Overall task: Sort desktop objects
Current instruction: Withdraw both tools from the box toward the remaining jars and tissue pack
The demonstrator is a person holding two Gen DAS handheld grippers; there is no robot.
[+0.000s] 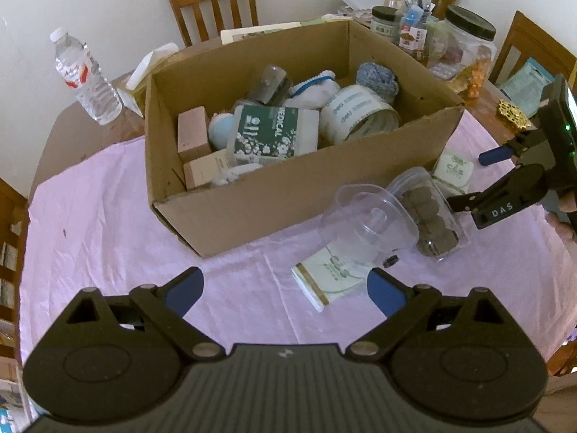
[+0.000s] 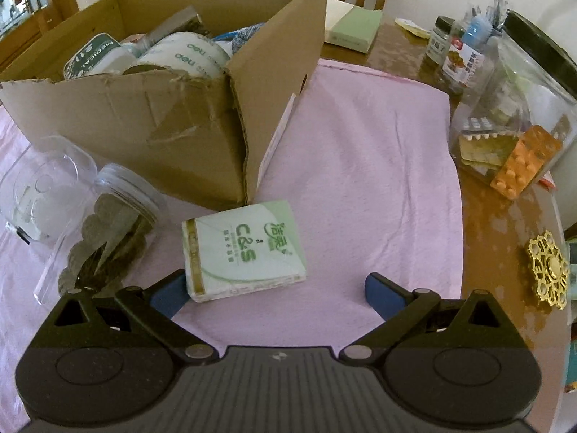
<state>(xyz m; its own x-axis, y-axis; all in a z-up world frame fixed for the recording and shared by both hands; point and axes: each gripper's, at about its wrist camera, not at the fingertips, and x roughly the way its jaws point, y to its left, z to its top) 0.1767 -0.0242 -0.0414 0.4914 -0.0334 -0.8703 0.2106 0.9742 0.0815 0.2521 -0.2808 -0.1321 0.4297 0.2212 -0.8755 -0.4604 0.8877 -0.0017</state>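
Observation:
An open cardboard box [image 1: 270, 202] holds several packs, tubs and cloths. On the pink cloth beside it lie a clear plastic container [image 1: 368, 223], a tipped clear jar of brown discs [image 1: 429, 216] and two green-and-white tissue packs [image 1: 324, 281] [image 1: 454, 169]. My left gripper [image 1: 285, 281] is open and empty, just short of the nearer pack. My right gripper [image 2: 274, 288] is open too. The other tissue pack [image 2: 245, 249] lies just ahead of it, its near corner by the left fingertip. The jar [image 2: 111, 223] and box [image 2: 126, 119] are to its left.
A water bottle [image 1: 86, 75] stands at the far left. Jars and bottles crowd the back right, including a large black-lidded jar [image 2: 523, 108] and an orange blister pack [image 2: 526, 162]. A gold ornament [image 2: 548, 270] lies on bare wood. Wooden chairs ring the table.

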